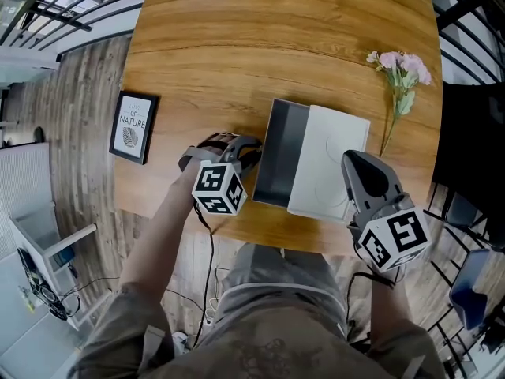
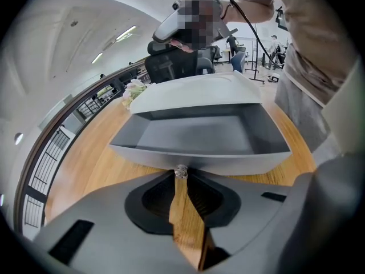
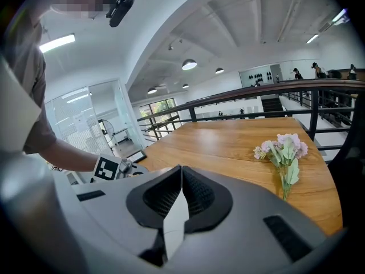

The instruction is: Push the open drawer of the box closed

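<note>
A white box (image 1: 330, 160) lies on the wooden table (image 1: 237, 38) with its grey drawer (image 1: 280, 156) pulled out to the left. My left gripper (image 1: 251, 152) is at the drawer's front. In the left gripper view its fingertips close on the small clear knob (image 2: 181, 172) at the middle of the drawer (image 2: 194, 133) front, and the drawer is empty. My right gripper (image 1: 349, 159) rests at the box's right end, over its top. Its jaw tips meet in the right gripper view (image 3: 181, 170), with only the white box top (image 3: 175, 221) showing through the slit behind them.
A sprig of pink flowers (image 1: 401, 73) lies on the table right of the box and beyond it. A framed print (image 1: 134, 126) stands at the table's left edge. Black railings surround the table, and its near edge runs just below the box.
</note>
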`<state>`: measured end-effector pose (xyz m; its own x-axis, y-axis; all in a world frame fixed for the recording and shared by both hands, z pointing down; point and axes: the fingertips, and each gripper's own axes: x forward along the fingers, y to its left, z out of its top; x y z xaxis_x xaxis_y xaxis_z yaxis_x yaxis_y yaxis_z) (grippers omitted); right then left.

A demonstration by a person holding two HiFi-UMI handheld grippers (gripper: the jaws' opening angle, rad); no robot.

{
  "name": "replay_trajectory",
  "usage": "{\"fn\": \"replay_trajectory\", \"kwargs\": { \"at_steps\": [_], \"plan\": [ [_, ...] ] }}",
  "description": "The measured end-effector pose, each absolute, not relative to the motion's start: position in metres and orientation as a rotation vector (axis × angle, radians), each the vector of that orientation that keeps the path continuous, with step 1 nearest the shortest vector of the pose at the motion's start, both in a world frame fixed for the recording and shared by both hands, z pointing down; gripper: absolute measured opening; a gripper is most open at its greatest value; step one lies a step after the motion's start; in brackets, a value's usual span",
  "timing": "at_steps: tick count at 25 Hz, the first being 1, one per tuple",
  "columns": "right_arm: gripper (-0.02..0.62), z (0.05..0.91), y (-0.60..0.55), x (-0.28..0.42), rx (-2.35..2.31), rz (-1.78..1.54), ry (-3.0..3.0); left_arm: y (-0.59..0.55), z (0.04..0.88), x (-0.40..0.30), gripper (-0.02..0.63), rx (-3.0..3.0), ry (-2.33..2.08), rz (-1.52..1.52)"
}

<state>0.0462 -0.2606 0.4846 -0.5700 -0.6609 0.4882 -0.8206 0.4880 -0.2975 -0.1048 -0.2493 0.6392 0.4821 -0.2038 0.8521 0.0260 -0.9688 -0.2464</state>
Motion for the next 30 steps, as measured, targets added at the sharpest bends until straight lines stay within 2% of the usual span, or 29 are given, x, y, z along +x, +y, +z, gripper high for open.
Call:
{"fn": "replay_trajectory", "kwargs": {
  "at_steps": [14,25,30],
  "plan": [
    [0.035,0.488,-0.254,0.079,1.306,0.755,-2.408,-0.232,0.639,-0.04,0.08,-2.531,0.048,-1.423],
    [0.035,0.491,-0.248,0.099,1.324,0.77,-2.402,-0.229,0.64,-0.024,0.081,-2.535,0.032,-1.441],
    [0.035,0.485,-0.251,0.101,1.326,0.743,-2.409,-0.237,0.639,-0.028,0.149,-2.537,0.097,-1.49]
  ]
}}
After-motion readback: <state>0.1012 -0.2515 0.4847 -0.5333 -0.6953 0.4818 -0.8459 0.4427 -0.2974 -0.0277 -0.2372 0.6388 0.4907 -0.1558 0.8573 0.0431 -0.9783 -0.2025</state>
